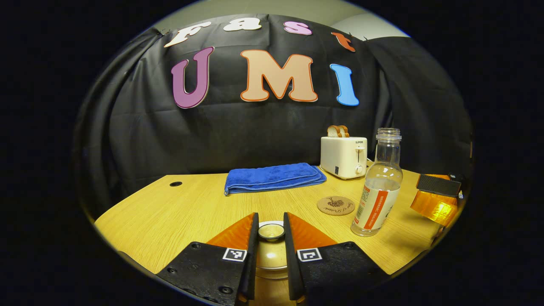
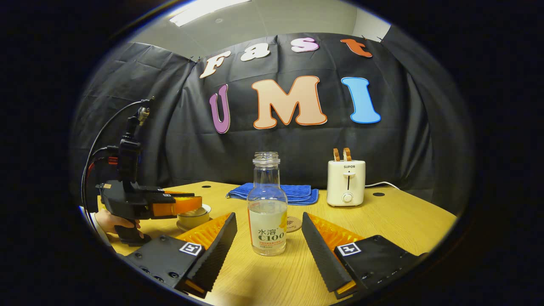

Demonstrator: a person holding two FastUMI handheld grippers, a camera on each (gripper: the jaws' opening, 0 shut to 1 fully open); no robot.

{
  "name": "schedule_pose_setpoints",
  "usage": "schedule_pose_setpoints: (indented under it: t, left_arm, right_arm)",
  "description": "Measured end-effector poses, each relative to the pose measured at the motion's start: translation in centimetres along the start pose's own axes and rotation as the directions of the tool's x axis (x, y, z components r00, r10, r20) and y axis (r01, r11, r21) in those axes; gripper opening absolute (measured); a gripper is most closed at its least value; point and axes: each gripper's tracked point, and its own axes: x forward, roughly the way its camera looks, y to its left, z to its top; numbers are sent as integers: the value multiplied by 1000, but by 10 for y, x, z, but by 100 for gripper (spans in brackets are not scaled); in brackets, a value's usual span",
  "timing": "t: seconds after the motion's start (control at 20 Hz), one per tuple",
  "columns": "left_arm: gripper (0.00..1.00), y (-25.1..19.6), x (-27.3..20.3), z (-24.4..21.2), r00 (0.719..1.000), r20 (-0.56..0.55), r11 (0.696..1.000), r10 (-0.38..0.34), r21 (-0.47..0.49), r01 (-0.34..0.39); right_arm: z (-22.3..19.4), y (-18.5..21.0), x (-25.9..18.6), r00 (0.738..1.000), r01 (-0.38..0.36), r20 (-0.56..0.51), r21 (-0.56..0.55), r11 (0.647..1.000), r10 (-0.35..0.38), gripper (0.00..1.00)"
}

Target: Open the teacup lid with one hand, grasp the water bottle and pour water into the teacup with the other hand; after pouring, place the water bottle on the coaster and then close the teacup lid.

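While the lid of the pale ceramic teacup [image 1: 271,250] is seen still seated on the cup, its round knob is straddled by the narrowly parted fingers of the left tool [image 1: 271,231], though whether they press on it cannot be told. The clear uncapped plastic water bottle [image 2: 267,208], partly filled, stands upright on the light wooden counter [image 2: 403,221] between the wide-open fingers of the right tool [image 2: 268,240], untouched. Lifting, pouring, setting the bottle on the round cork coaster [image 1: 335,205] and closing are judged still to be done.

Wooden table [image 2: 408,221] bears bottle [image 2: 267,212], teacup [image 2: 193,217], coaster [image 1: 335,205], towel [image 1: 272,177] (folded) — and toaster [image 2: 346,182].
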Motion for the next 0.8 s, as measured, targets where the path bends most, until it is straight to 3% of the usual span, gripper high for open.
schedule_pose_setpoints:
  t: [0.45, 0.6, 0.8]
  left_arm:
    - [29, 18, -19, 8, 997, 64, 999, 39, -19, -38]
    - [28, 31, -30, 9, 994, 90, 998, 68, -14, -67]
    - [28, 53, -44, 13, 984, 127, 993, 121, -29, -119]
  right_arm:
    - [-3, -2, 9, 1000, 9, -9, 1, 1000, -9, 94]
    - [0, 1, 30, 1000, -1, -13, 1, 1000, 1, 98]
    - [-5, 3, 43, 999, -9, -39, 2, 1000, 9, 94]
